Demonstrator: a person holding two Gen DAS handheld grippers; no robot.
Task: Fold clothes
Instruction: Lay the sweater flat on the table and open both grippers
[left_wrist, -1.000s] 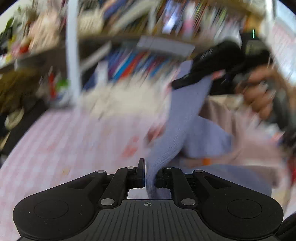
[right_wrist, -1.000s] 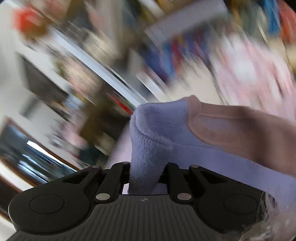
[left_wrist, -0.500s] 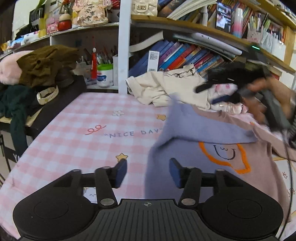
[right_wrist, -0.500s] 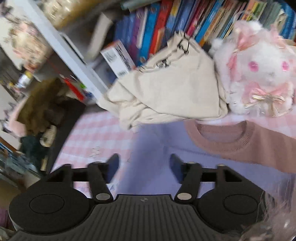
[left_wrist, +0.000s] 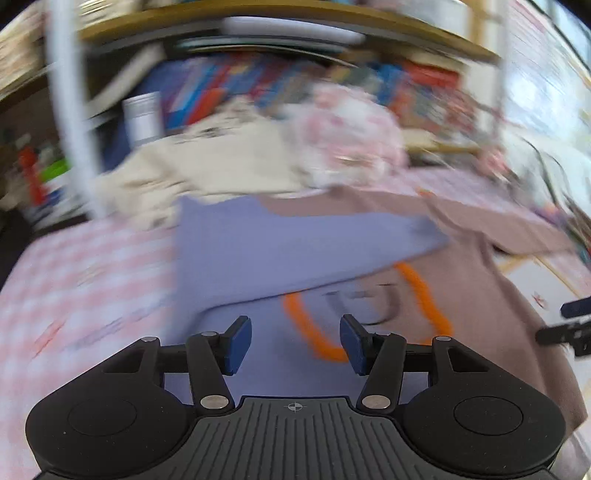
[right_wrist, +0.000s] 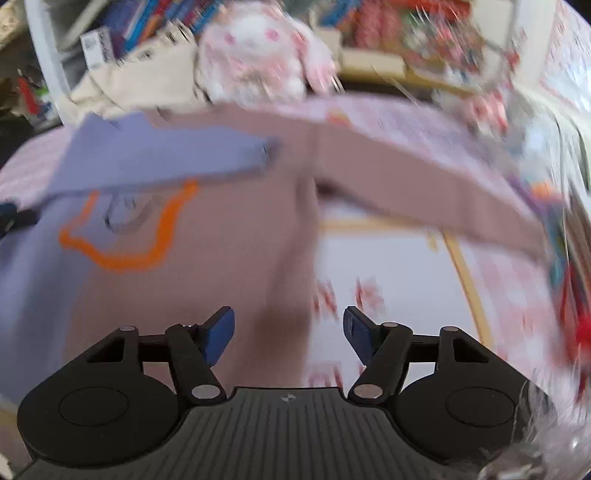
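Hovering over sweater (left_wrist: 258, 251), left gripper (left_wrist: 295, 345), right gripper (right_wrist: 288, 334), jaws apart.

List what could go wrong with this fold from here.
1. The purple sleeve lies slanted across the sweater, so the fold may end up crooked.
2. The pink sleeve is spread out toward cluttered items at the table's right edge; swinging it in might drag something.
3. Both views are motion-blurred, so the next grasp could miss.
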